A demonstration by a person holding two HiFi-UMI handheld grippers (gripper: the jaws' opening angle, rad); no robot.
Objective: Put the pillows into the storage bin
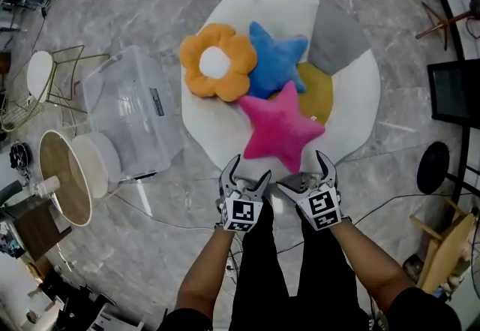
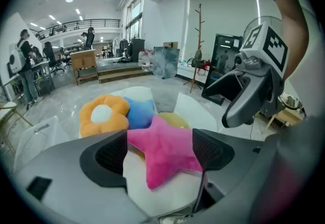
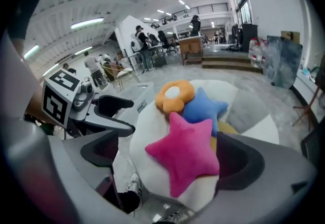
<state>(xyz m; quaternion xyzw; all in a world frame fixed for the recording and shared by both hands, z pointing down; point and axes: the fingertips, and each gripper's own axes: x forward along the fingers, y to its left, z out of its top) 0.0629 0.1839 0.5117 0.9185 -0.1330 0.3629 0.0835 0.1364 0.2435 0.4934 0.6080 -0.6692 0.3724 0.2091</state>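
Pillows lying on the mat [image 1: 358,108], none pinched. Left gripper [image 1: 247,172] and right gripper [image 1: 304,172] both spread, empty, side by side at the mat's near edge. Just ahead, pink star [image 1: 279,127]; beyond, blue star [image 1: 274,59] touching orange flower [image 1: 216,61]. Bin [image 1: 131,108] left of the mat

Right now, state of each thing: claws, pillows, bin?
left claw: open, empty.
right claw: open, empty.
pink star pillow: lying on the white cushion, not gripped.
blue star pillow: on the cushion, not gripped.
orange flower pillow: on the cushion, not gripped.
storage bin: on the floor, no pillows inside.
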